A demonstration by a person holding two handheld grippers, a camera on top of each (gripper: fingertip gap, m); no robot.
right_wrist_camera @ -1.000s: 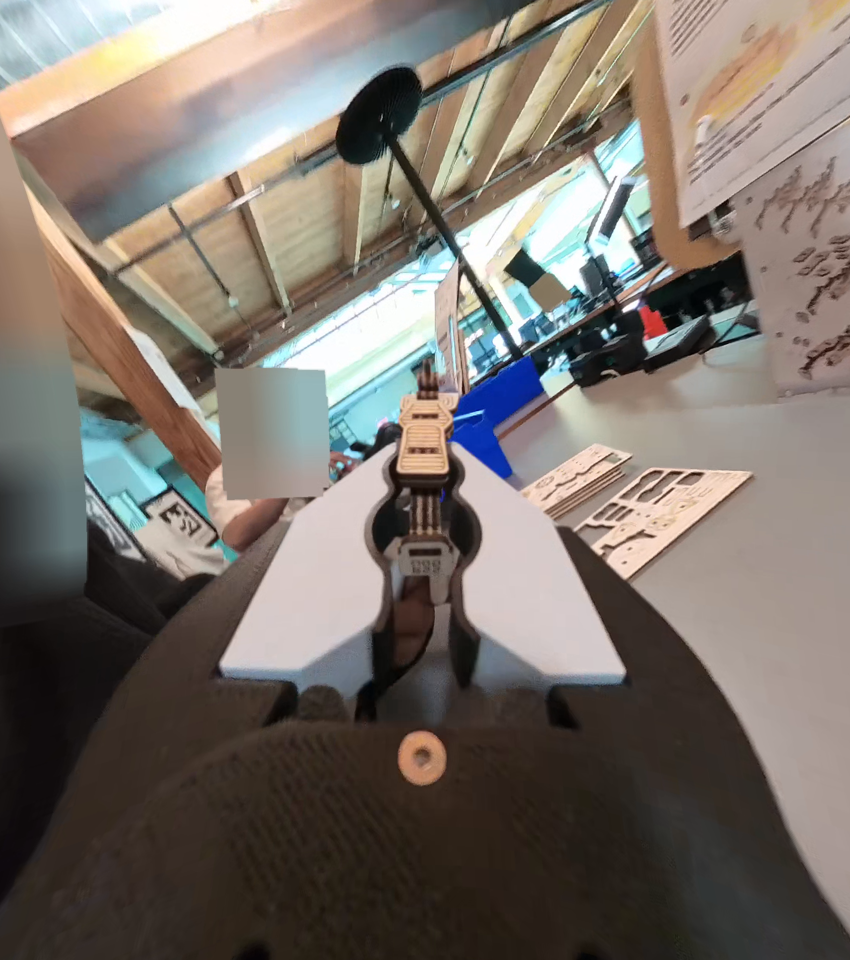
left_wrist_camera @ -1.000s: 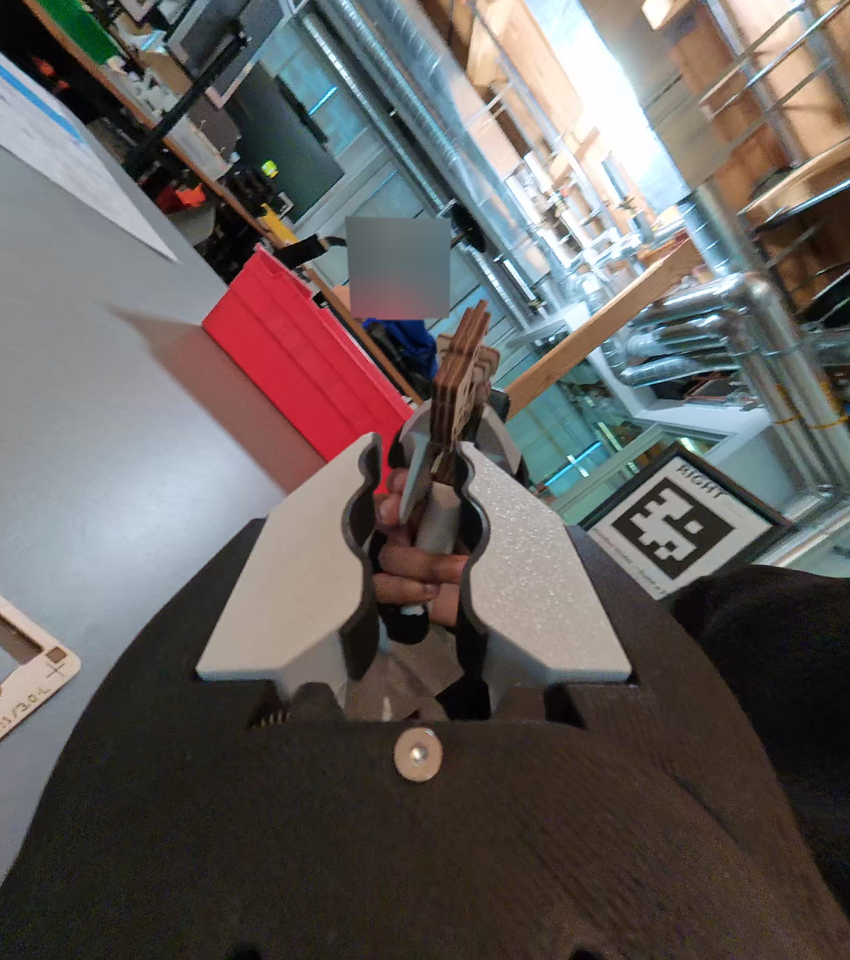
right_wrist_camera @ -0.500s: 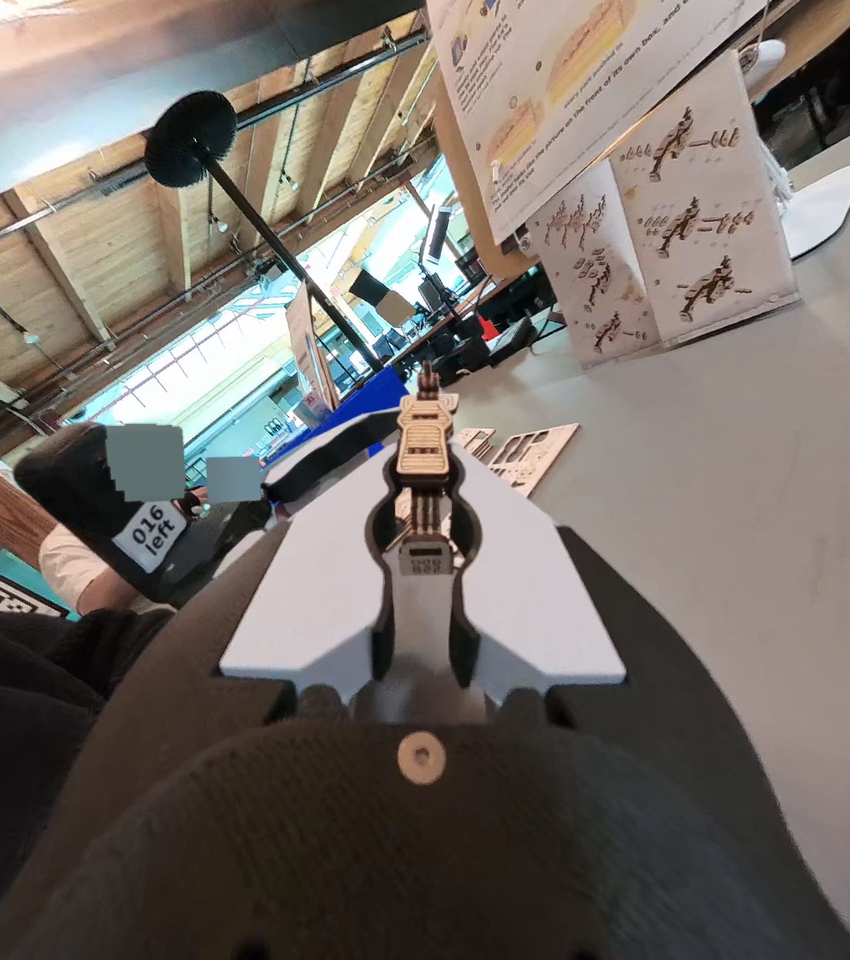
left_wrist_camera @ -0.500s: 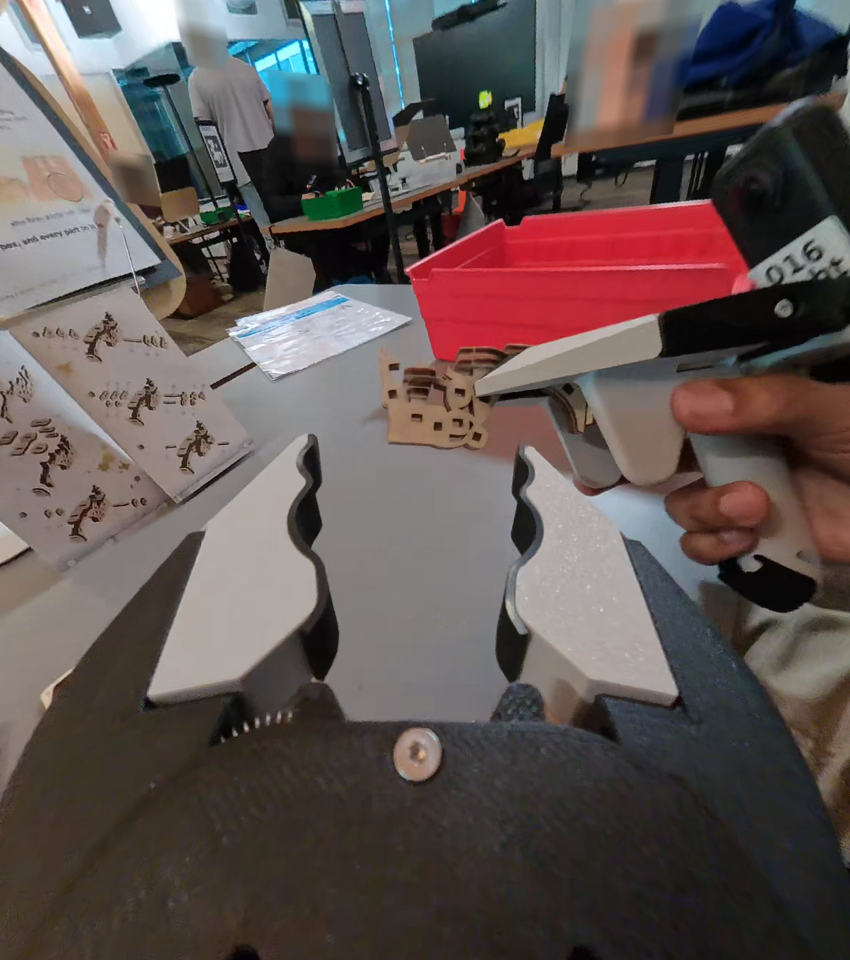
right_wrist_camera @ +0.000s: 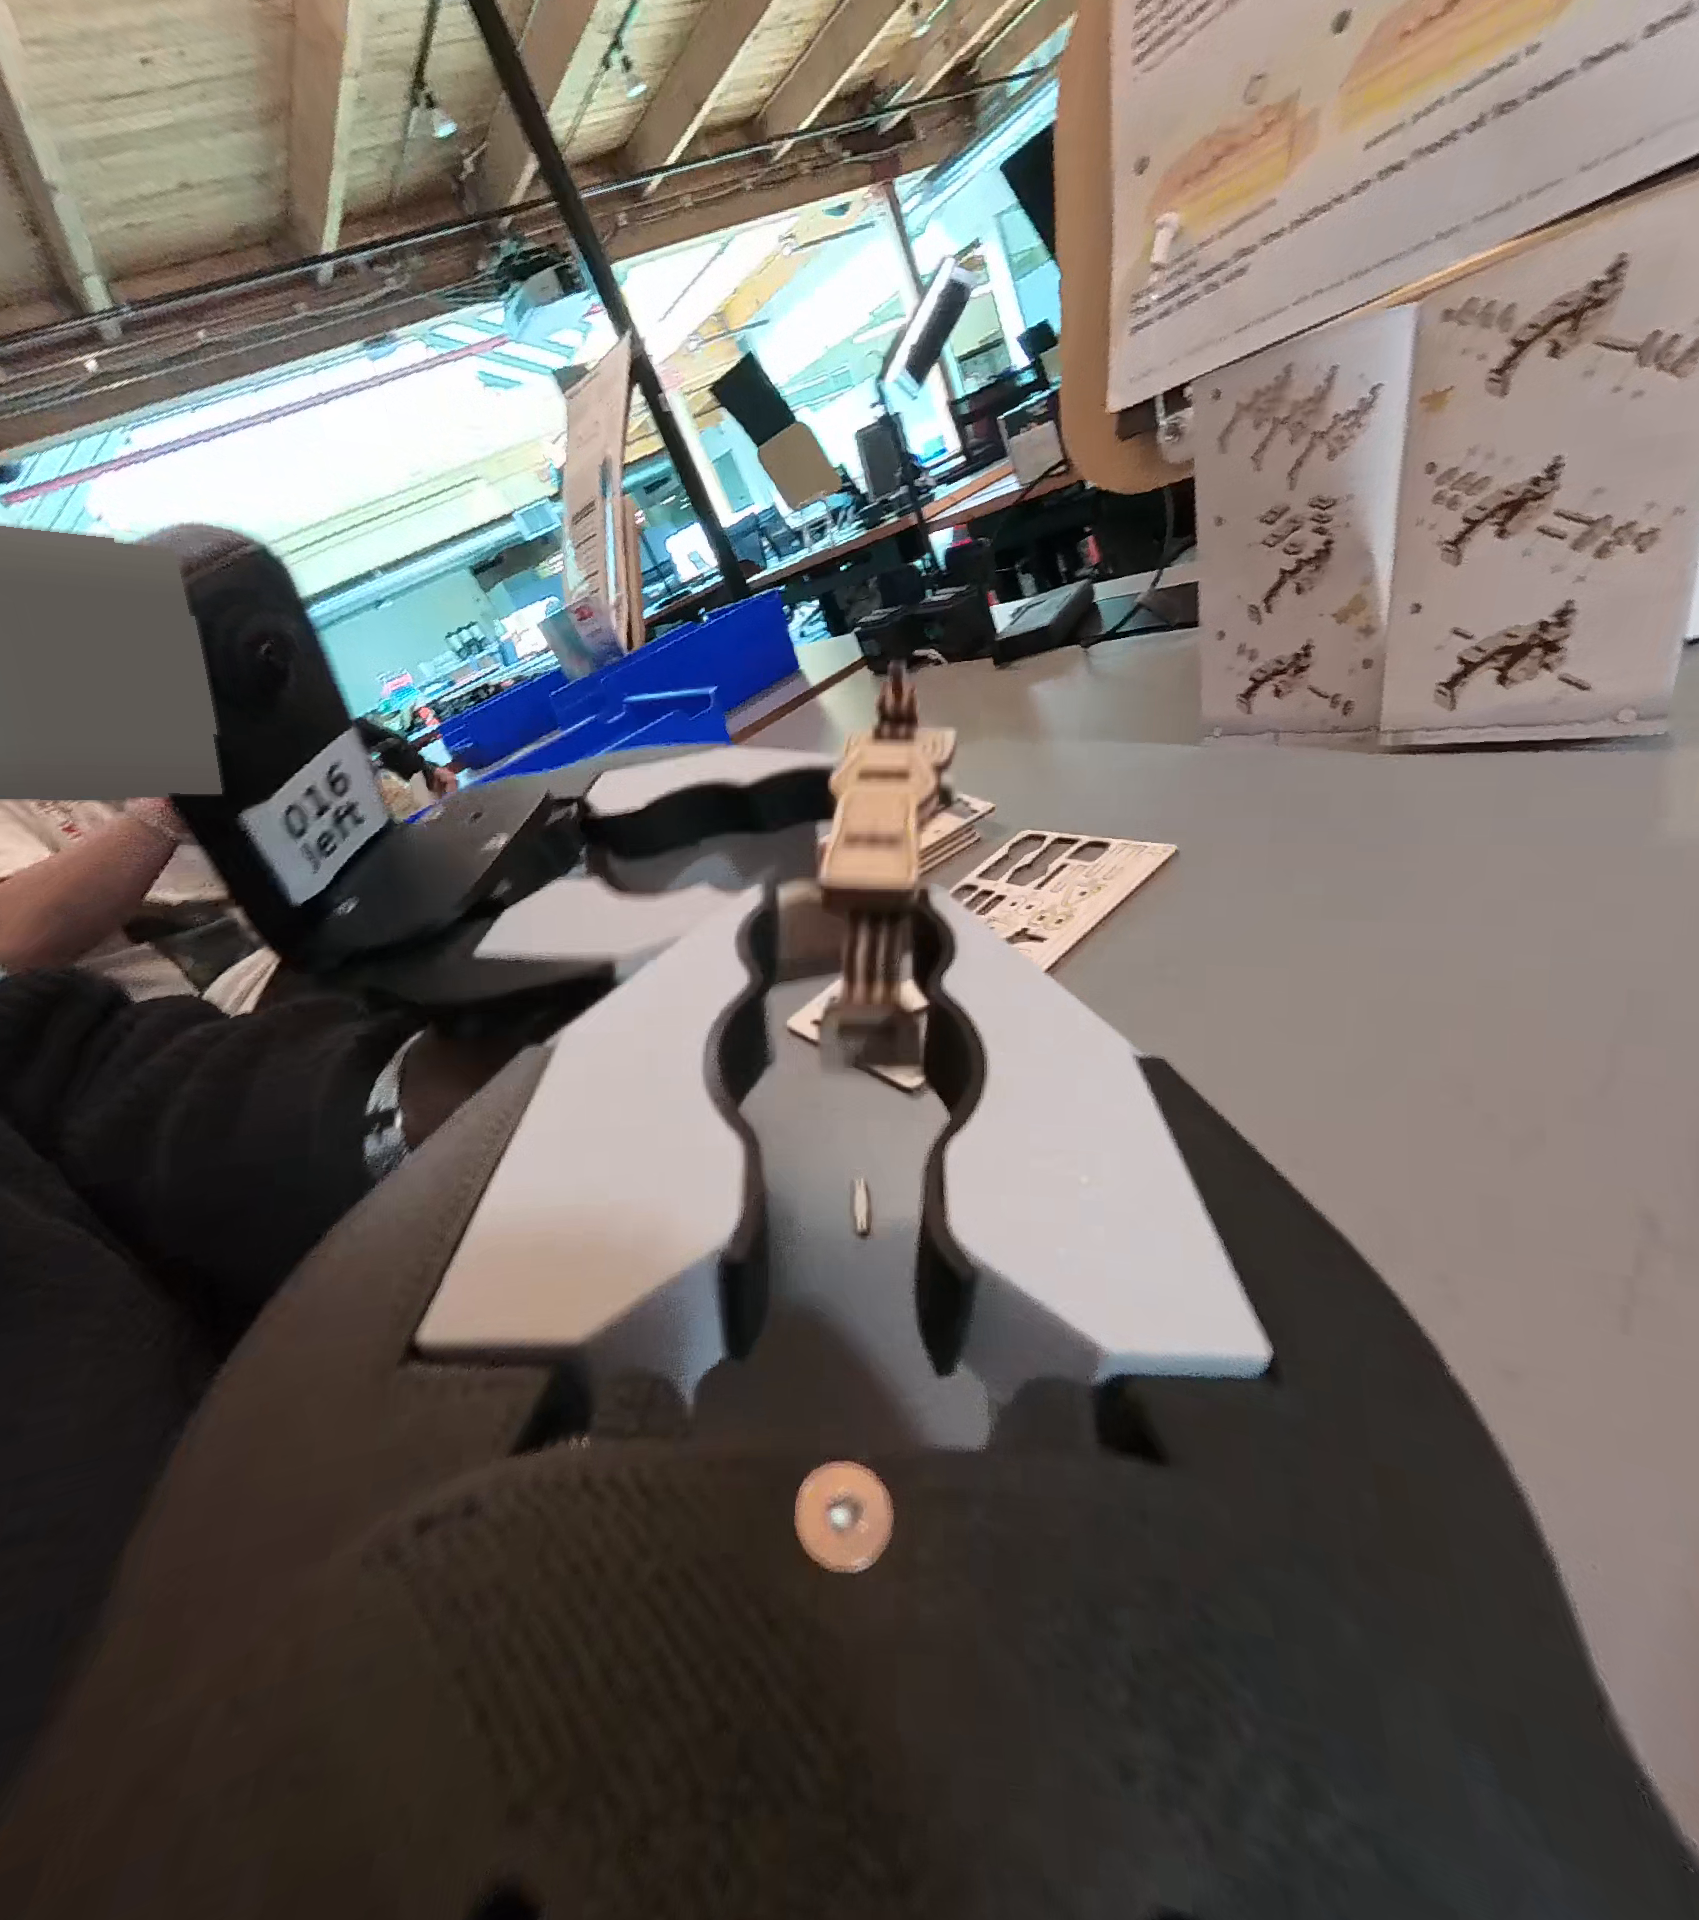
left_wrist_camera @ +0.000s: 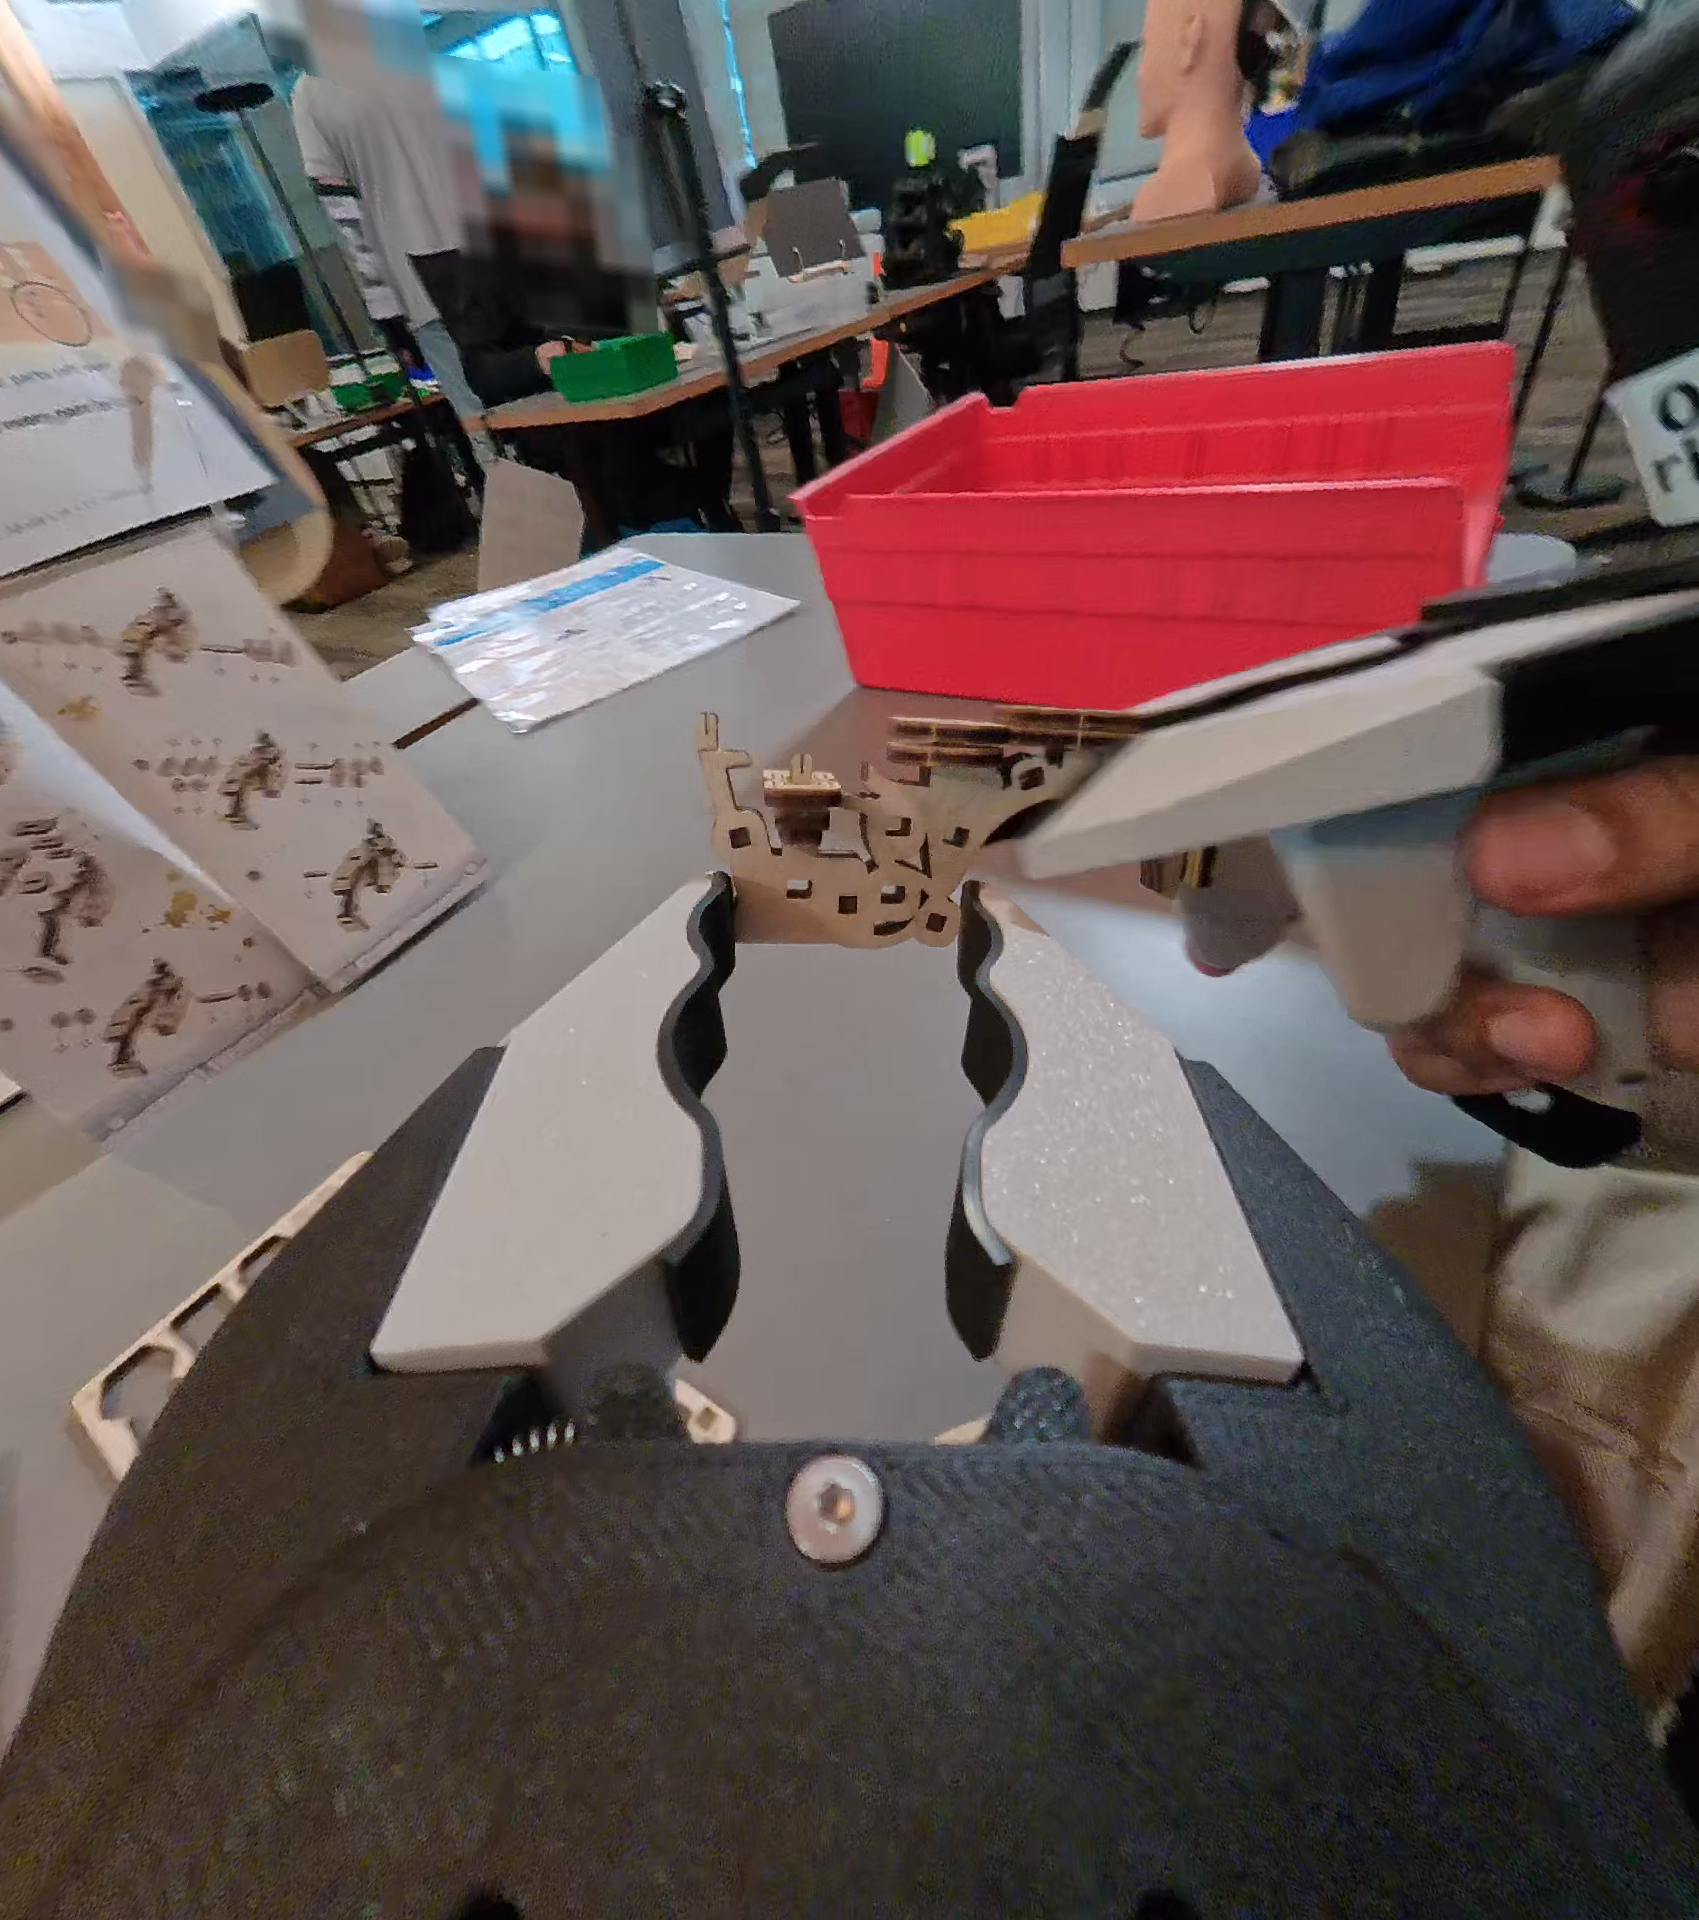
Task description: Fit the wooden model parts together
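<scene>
The wooden model (left_wrist_camera: 829,878), a small stack of slotted plywood pieces, hangs just above the grey table (left_wrist_camera: 824,1143). My left gripper (left_wrist_camera: 843,914) has its two fingertips pressed on the model's two ends and holds it. My right gripper's fingers (left_wrist_camera: 1292,748) reach in from the right around the model's layered end. In the right wrist view the model (right_wrist_camera: 876,831) stands off-centre between my right gripper's (right_wrist_camera: 847,914) jaws, which are slightly apart with a gap on the left side. The left gripper's fingers (right_wrist_camera: 679,795) show there at the left.
A red bin (left_wrist_camera: 1136,582) stands behind the model. A stand with assembly pictures (left_wrist_camera: 180,790) is at the left, also in the right wrist view (right_wrist_camera: 1510,520). Cut-out plywood sheets (right_wrist_camera: 1063,883) and a wood sliver (right_wrist_camera: 860,1210) lie on the table. Blue bins (right_wrist_camera: 658,686) are far back. The grippers are tip to tip, or close to it.
My left gripper came forward and narrowed its jaws onto the model's ends. My right gripper's jaws widened, and the model now sits off-centre between them.
</scene>
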